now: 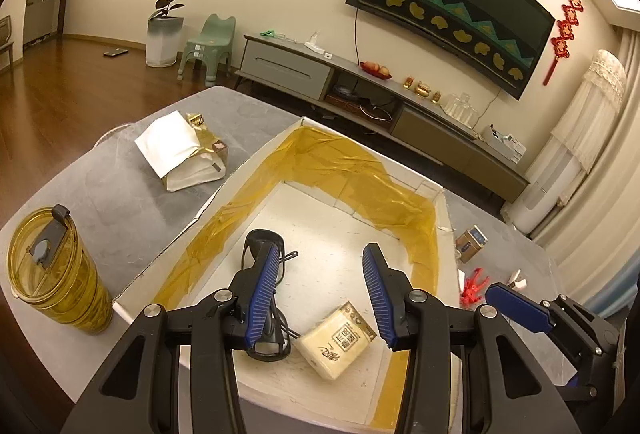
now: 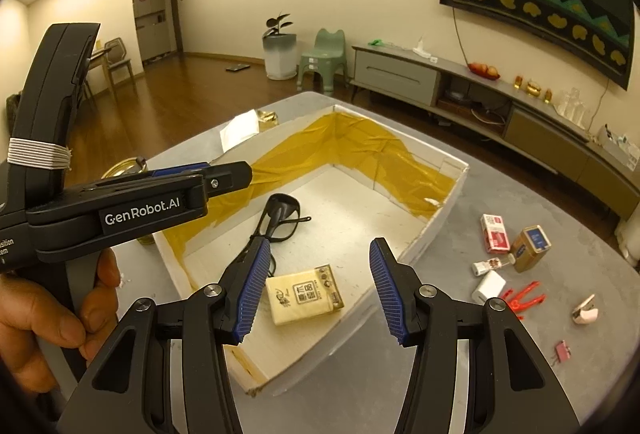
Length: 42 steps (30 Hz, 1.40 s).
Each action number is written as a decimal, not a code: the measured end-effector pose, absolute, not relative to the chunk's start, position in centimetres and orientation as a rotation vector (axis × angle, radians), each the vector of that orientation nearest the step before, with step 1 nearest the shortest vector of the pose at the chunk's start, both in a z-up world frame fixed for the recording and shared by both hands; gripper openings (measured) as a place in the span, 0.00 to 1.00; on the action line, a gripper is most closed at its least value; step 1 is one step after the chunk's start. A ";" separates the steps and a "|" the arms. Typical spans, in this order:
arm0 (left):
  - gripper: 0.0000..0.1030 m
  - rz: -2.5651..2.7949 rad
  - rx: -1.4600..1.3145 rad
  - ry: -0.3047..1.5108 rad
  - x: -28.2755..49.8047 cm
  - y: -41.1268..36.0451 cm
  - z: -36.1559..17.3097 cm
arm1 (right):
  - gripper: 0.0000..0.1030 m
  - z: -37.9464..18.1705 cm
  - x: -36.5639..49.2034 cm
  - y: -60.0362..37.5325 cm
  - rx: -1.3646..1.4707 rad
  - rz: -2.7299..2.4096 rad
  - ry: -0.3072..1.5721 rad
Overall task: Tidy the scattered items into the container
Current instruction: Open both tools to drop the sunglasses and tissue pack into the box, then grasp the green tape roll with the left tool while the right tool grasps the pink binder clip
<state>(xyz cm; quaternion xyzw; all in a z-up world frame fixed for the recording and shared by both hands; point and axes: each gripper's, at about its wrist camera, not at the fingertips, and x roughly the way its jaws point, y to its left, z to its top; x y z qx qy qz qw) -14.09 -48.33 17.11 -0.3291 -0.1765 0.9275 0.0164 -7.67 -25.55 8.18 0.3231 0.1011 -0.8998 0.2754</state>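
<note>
White foam forms the box (image 2: 448, 194), its inner walls patched with amber tape (image 2: 360, 142); it sits on a grey table (image 2: 460, 334). Inside it lie black glasses (image 2: 282, 216) and, just beside them toward the near wall, a cream tissue pack (image 2: 304, 292). The left gripper (image 1: 320, 298) hovers over the box with its blue pads spread wide and nothing between them; from its own camera the glasses (image 1: 264, 266) sit partly behind the left pad and the pack (image 1: 334, 342) lies between the two. The right gripper (image 2: 320, 298) is also spread and empty, above the near corner of the box. A hand (image 2: 48, 318) grips the left tool's handle at the left of the right wrist view. Outside the box, on the right of the table, lie a red-and-white carton (image 2: 495, 233), a gold tin (image 2: 530, 248), a small bottle (image 2: 490, 266), a white charger (image 2: 489, 286), a red clip (image 2: 522, 299), a pale clip (image 2: 585, 312) and a small pink piece (image 2: 562, 351), all close together but mostly apart. On the left side stand a gold tumbler (image 1: 56, 270) and, farther back, a white paper bag (image 1: 180, 154) lying on its side.
</note>
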 end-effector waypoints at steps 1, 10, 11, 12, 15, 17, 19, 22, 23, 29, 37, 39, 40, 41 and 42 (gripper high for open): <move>0.44 2.884 -1.023 -0.544 -14.0 -48.2 17.2 | 0.54 8.4 -7.6 -25.3 0.865 -2.423 0.270; 0.44 2.860 -1.007 -0.468 -13.5 -45.1 18.5 | 0.54 9.4 -6.7 -22.9 0.850 -2.460 0.260; 0.44 2.854 -1.003 -0.459 -13.4 -44.6 18.6 | 0.54 9.5 -6.5 -22.5 0.850 -2.464 0.255; 0.44 2.849 -0.997 -0.447 -13.3 -44.1 18.8 | 0.54 9.6 -6.4 -22.0 0.848 -2.470 0.249; 0.44 2.833 -0.981 -0.410 -13.1 -42.4 19.3 | 0.54 9.9 -6.1 -20.4 0.843 -2.489 0.232; 0.44 2.821 -0.979 -0.387 -13.0 -41.2 19.4 | 0.54 10.2 -5.9 -19.2 0.842 -2.503 0.217; 0.44 2.809 -0.978 -0.366 -13.0 -40.1 19.5 | 0.54 10.2 -5.7 -18.0 0.845 -2.517 0.205; 0.45 2.793 -0.974 -0.328 -13.0 -38.3 19.6 | 0.54 10.1 -5.6 -16.1 0.857 -2.535 0.181; 0.45 2.793 -0.972 -0.312 -13.0 -37.8 19.7 | 0.54 10.0 -5.6 -15.4 0.864 -2.541 0.171; 0.45 2.781 -0.981 -0.234 -13.4 -34.6 19.3 | 0.54 9.8 -5.7 -11.4 0.886 -2.576 0.109; 0.46 2.718 -1.037 -0.148 -14.8 -29.8 17.5 | 0.54 8.2 -7.0 -6.8 0.943 -2.626 0.018; 0.46 2.696 -1.054 -0.120 -15.2 -28.6 16.9 | 0.54 7.7 -7.5 -5.6 0.960 -2.639 -0.007; 0.47 2.687 -1.060 -0.102 -15.4 -27.9 16.6 | 0.54 7.4 -7.8 -4.9 0.970 -2.644 -0.021; 0.48 2.681 -1.067 -0.084 -15.6 -27.3 16.3 | 0.54 7.1 -8.2 -4.3 0.981 -2.649 -0.036; 0.49 2.673 -1.076 -0.062 -15.8 -26.7 15.9 | 0.54 6.8 -8.4 -3.7 0.994 -2.655 -0.051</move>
